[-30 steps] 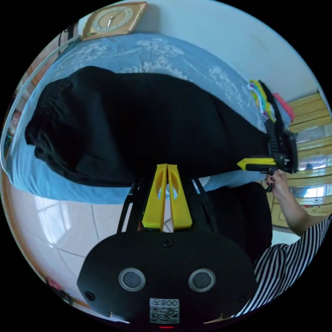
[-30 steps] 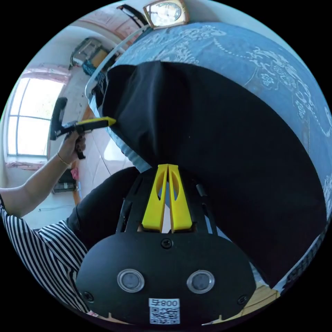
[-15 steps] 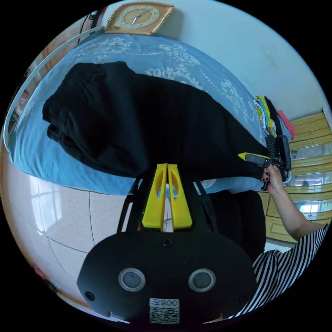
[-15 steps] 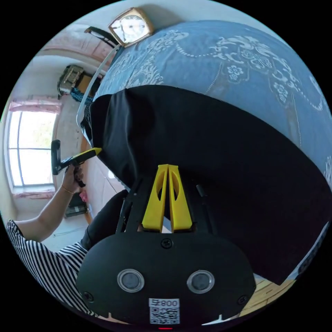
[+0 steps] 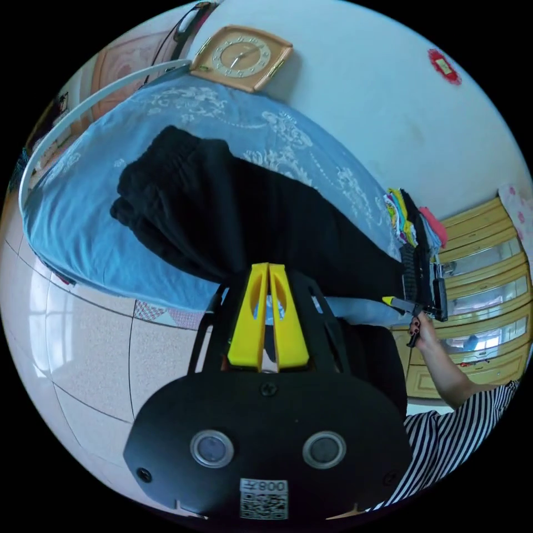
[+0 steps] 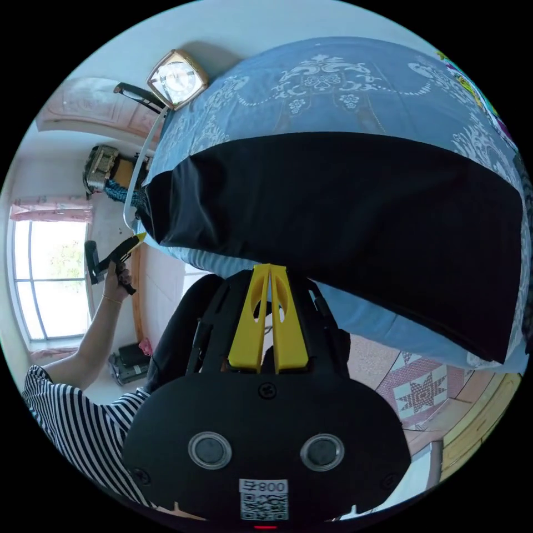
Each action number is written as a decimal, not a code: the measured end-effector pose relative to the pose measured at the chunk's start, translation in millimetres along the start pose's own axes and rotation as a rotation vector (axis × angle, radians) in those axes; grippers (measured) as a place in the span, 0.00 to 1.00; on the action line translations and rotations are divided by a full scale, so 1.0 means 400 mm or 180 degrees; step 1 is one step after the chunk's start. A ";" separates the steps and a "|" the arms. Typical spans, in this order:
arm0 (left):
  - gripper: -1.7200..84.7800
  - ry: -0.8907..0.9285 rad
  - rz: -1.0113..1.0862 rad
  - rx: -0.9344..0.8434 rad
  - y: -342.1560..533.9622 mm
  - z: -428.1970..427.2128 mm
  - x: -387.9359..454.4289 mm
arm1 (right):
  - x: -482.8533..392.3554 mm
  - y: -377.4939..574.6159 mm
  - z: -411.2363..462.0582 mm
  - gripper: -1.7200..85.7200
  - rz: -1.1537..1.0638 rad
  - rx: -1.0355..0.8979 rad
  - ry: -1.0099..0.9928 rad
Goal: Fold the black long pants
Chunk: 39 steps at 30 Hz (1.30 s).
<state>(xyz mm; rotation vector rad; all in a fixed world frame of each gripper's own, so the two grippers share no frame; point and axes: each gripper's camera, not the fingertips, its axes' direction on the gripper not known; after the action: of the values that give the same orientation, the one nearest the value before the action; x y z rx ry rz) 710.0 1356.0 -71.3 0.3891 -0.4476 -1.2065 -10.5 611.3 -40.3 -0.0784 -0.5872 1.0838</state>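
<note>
**Soft black trousers laid along the bed edge, both grippers closed and clear of the cloth**

Taking the blue patterned bedspread (image 5: 83, 233) as the landmark and reading the left gripper view from left to right: the long black pants (image 5: 233, 222) lie on the bedspread along its near edge, the bunched, thicker end towards the square wooden wall clock (image 5: 241, 55) and the flatter length running away from it. The left gripper (image 5: 269, 269) sits just off the bedspread's near edge, its yellow jaws pressed together with nothing between them. Further right, at the far end of the bedspread beside a stack of coloured clothes (image 5: 413, 219), the right gripper (image 5: 388, 300) is held in a hand (image 5: 419, 333); its jaws look closed and just short of the cloth.

In the right gripper view the pants (image 6: 344, 222) spread as a broad flat band across the bedspread (image 6: 333, 89).

The fabric looks light, limp and matte, so it should drape and sag rather than hold a crease, and is unlikely to slip. Good holds are probably the two corners along the near edge, pinching all layers so the fold carries over evenly.
</note>
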 end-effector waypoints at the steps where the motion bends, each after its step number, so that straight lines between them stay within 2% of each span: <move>1: 0.04 -0.0013 0.0001 0.0035 -0.005 -0.014 -0.007 | -0.020 -0.006 -0.003 0.02 -0.0082 0.0023 -0.0062; 4: 0.08 -0.0226 -0.0057 0.0171 -0.028 -0.083 -0.048 | -0.097 -0.050 0.007 0.02 -0.0460 -0.0004 -0.0174; 6: 0.11 -0.0328 -0.0352 0.0390 -0.034 -0.140 -0.103 | -0.147 -0.087 0.022 0.02 -0.0677 -0.0039 -0.0209; 10: 0.12 -0.0073 -0.0850 0.0611 -0.051 -0.178 -0.203 | -0.231 -0.186 0.055 0.03 -0.0994 -0.0129 -0.0345; 16: 0.07 0.0280 -0.1300 0.0394 -0.120 -0.135 -0.287 | -0.270 -0.350 0.065 0.04 -0.1210 -0.0097 -0.0381; 21: 0.03 0.0352 -0.1454 0.0775 -0.080 -0.179 -0.305 | -0.256 -0.442 0.057 0.06 -0.1242 0.0119 -0.0357; 24: 0.03 0.0115 -0.1728 0.0592 -0.058 -0.162 -0.326 | -0.250 -0.486 0.083 0.06 -0.1217 0.0175 -0.0280; 27: 0.03 0.0258 -0.1749 0.0800 -0.051 -0.173 -0.305 | -0.256 -0.525 0.125 0.08 -0.1245 0.0095 -0.0248; 29: 0.03 0.0240 -0.1548 0.0944 -0.071 -0.192 -0.256 | -0.270 -0.544 0.161 0.09 -0.1336 -0.0011 -0.0054; 32: 0.06 0.0388 -0.0781 0.0923 -0.168 -0.184 -0.126 | -0.282 -0.545 0.204 0.08 -0.1434 -0.0153 0.0053; 35: 0.09 0.0473 0.0146 0.0609 -0.309 -0.111 0.038 | -0.294 -0.513 0.207 0.05 -0.1554 -0.0131 -0.0093; 39: 0.11 0.0461 0.1271 -0.0010 -0.483 0.055 0.261 | -0.334 -0.430 0.193 0.03 -0.1783 -0.0024 0.0025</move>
<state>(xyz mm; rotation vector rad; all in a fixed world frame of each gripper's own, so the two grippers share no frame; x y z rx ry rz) 574.1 1195.7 -138.9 0.3612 -0.3764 -0.7862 46.5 398.2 28.6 0.0733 -0.5610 0.5370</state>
